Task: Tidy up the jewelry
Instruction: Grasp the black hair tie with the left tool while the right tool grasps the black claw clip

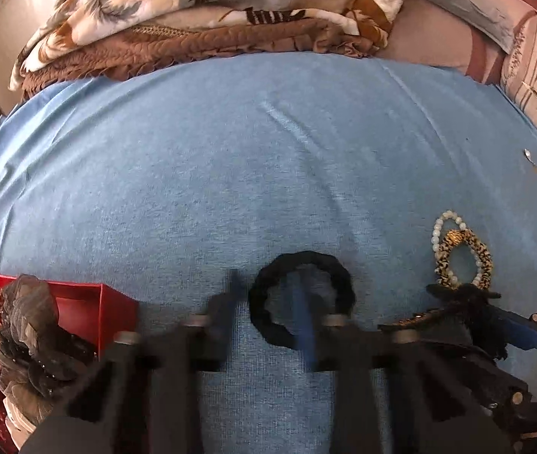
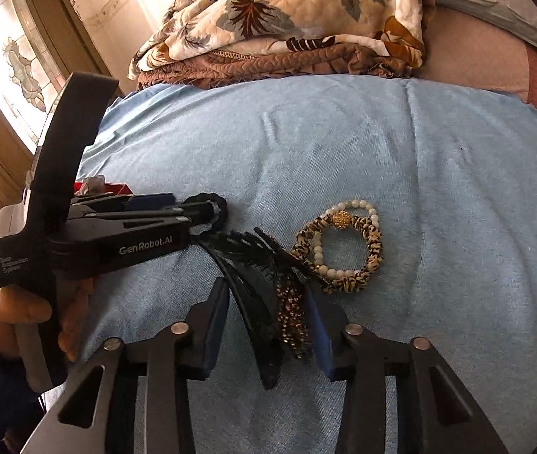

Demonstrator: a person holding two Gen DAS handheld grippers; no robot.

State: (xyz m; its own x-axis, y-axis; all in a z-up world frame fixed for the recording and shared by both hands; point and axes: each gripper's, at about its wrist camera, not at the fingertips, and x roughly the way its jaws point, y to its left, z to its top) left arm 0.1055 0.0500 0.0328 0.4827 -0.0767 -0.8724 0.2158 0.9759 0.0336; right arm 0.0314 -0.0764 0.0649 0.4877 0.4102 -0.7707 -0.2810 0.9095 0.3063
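Right wrist view: left gripper (image 2: pixel 213 210), marked "GenRobot.AI", beside black braided ring (image 2: pixel 215 204).

Matt blue cloth (image 1: pixel 193 174), glossy pearl bracelet (image 2: pixel 344 242)

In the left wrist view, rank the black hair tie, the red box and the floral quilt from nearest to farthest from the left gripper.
1. Black hair tie: right at the left gripper, one finger through its ring.
2. Red box: lower left on the blue sheet.
3. Floral quilt: at the far edge, top.
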